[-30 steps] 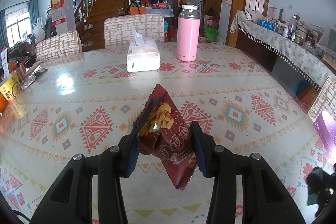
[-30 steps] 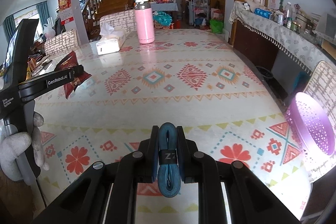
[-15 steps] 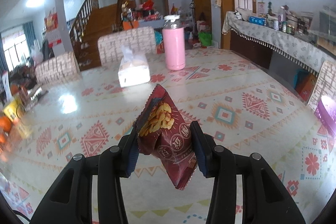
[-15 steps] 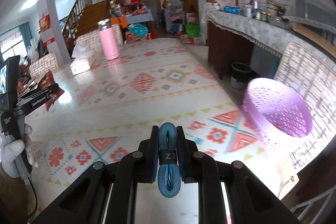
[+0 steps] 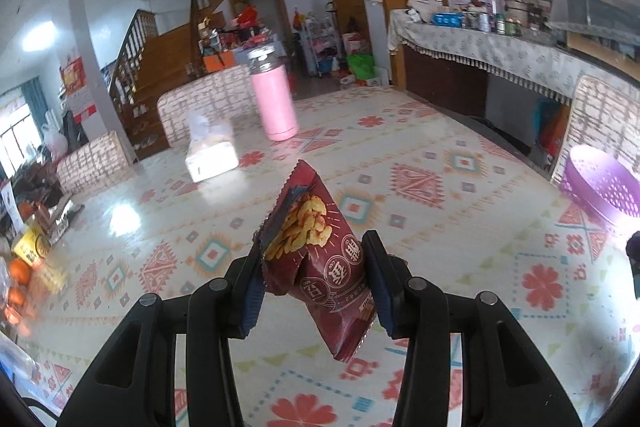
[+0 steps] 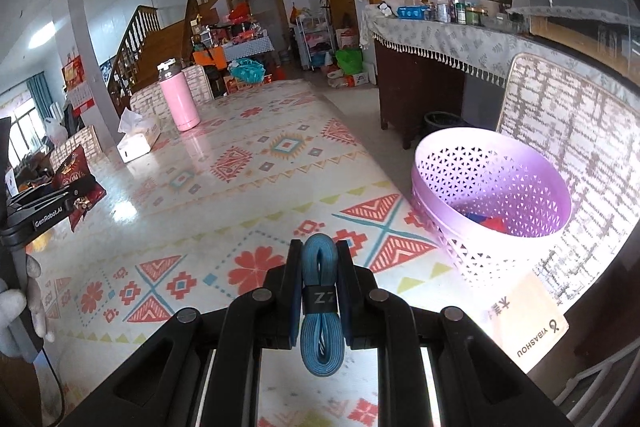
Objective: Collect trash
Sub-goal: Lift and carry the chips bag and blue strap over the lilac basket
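Note:
My left gripper (image 5: 316,283) is shut on a dark red snack bag (image 5: 320,267) printed with crisps, held above the patterned table (image 5: 420,211). In the right wrist view that same snack bag (image 6: 78,175) hangs at the far left in the left gripper (image 6: 76,193), with a gloved hand (image 6: 16,319) below it. My right gripper (image 6: 320,291) is shut on a folded blue strap (image 6: 322,307) with a black band. A lilac perforated basket (image 6: 492,203) stands at the table's right edge, with red and blue scraps inside. The basket (image 5: 600,187) also shows at the right of the left wrist view.
A pink flask (image 6: 180,99) and a white tissue pack (image 6: 138,137) stand at the table's far end. Patterned chairs (image 6: 572,131) ring the table. Oranges and packets (image 5: 24,259) lie at the left edge. A cluttered sideboard (image 6: 460,39) runs along the right wall.
Both grippers have swung to the right across the table, keeping their loads. The lilac basket has come from the right edge to close in front of the right gripper.

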Motion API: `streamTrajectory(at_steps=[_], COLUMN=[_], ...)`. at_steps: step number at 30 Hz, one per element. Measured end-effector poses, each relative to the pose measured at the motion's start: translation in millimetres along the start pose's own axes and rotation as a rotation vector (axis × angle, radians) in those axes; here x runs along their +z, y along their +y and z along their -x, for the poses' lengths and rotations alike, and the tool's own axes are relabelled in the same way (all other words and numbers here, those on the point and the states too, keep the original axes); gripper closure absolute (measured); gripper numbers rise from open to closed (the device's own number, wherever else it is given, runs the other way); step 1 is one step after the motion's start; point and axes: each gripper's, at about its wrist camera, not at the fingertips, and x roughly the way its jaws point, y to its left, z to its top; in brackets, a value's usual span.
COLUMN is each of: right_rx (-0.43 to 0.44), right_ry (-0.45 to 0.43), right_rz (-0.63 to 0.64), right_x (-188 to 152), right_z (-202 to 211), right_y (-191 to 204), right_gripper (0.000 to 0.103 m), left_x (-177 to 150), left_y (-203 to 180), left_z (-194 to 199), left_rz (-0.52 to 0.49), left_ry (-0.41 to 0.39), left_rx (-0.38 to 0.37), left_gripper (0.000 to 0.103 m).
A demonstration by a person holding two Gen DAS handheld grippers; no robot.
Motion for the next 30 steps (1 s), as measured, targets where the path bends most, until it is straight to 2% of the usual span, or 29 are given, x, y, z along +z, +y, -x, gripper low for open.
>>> streamTrajectory(at_steps=[7, 18, 22, 30], right_rx=[0.001, -0.042, -0.066, -0.099], right_ry=[-0.003, -0.019, -0.032, -0.070], right_rz=[-0.037, -0.112, -0.119, -0.166], right_x=[-2.8, 3.9, 12.3, 45.7], right_z=[-0.6, 5.3, 9.0, 4.7], right_y=[-30.1, -99.4, -122.9, -169.2], right_gripper=[0.086, 0.086, 0.086, 0.086], left_x=[5.9, 27.9, 37.8, 82.4], left_y=[-48.0, -135.9, -169.4, -246.2], left_z=[11.5, 6.9, -0.2, -24.9], left_rz=[-0.079, -0.183, -0.198, -0.193], left_ry=[-0.023, -0.019, 0.007, 0.082], left_rx=[-0.029, -0.131, -0.202, -0.420], left_gripper=[0.059, 0.059, 0.059, 0.059])
